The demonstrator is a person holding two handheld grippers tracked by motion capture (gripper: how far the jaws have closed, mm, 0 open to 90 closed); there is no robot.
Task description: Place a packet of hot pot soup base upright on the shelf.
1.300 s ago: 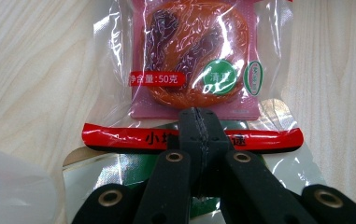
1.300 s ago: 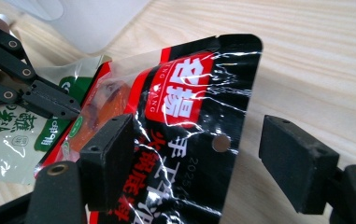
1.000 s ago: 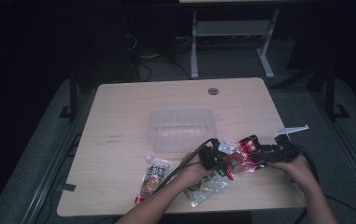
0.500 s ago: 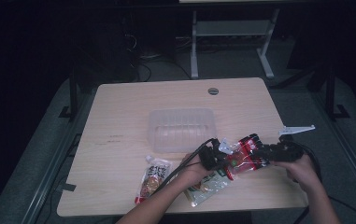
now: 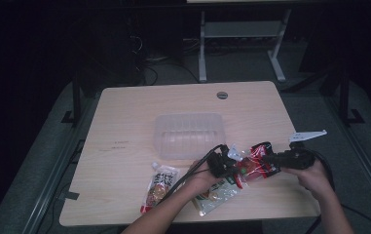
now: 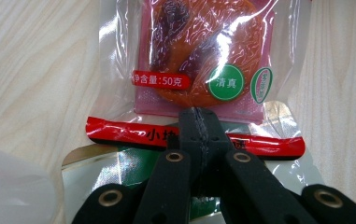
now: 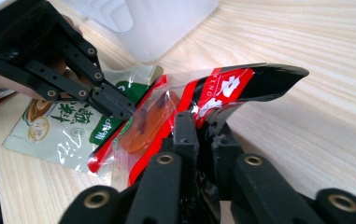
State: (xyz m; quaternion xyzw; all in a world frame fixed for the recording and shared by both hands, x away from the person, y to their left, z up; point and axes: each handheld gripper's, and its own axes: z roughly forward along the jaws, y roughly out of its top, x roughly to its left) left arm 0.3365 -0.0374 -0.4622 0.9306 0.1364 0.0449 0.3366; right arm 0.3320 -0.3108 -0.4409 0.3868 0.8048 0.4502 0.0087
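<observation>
Dimly lit room, pale wooden table [image 5: 124, 122], grey floor [image 5: 46, 161]

The red snack packet [image 5: 255, 165], clear-windowed over orange dried fruit, hangs stretched just above the bench, its sealed red ends pinched at either side. It overlaps a green-printed packet [image 5: 216, 194] lying flat beneath.

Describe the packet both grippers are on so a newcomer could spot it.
Start at the clear plastic tray mid-table, then look to the near right of it. The red snack packet is stretched between the left gripper and right gripper. Unlike the two packets lying flat nearby, it is raised and pinched at both ends.
</observation>
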